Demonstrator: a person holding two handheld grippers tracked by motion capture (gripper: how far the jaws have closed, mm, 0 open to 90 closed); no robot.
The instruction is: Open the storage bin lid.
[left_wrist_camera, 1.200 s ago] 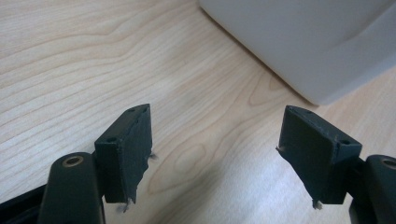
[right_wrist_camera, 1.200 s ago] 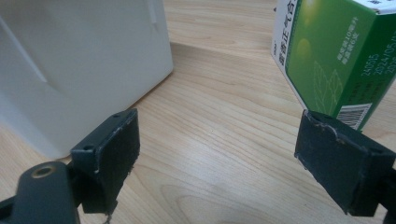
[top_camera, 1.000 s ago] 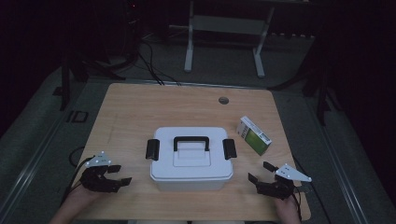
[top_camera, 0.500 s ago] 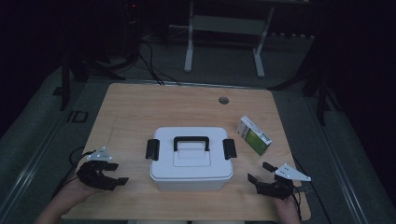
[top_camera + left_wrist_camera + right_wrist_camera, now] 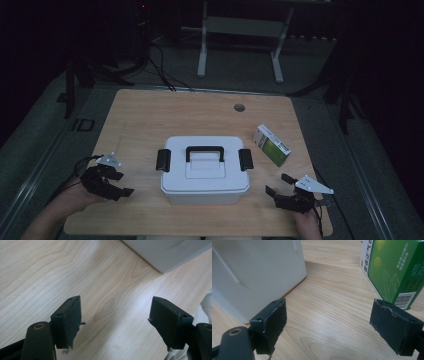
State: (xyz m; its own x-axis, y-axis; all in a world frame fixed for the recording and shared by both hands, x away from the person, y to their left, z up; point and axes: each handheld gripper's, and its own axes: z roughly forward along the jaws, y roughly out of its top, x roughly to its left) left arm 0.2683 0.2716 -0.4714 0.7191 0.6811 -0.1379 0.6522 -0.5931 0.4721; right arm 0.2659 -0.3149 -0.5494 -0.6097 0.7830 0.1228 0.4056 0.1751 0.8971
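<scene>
Left tongs [image 5: 116, 183] lay low over the desk [image 5: 150, 120] with jaws spread and nothing between them; the white box [image 5: 204, 169] stood just to their right, its corner showing ahead in the left gripper view. Right tongs [image 5: 280, 187] were likewise spread and empty, with the box near on their left and the green carton [image 5: 271, 145] ahead to their right, apart from both.

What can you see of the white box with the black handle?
The white box looks like plastic, rectangular with rounded corners. Its lid is shut, with a black handle folded flat on top and a black latch at each end. It sits flat, mid-table near the front edge, between the two grippers; neither touches it.
</scene>
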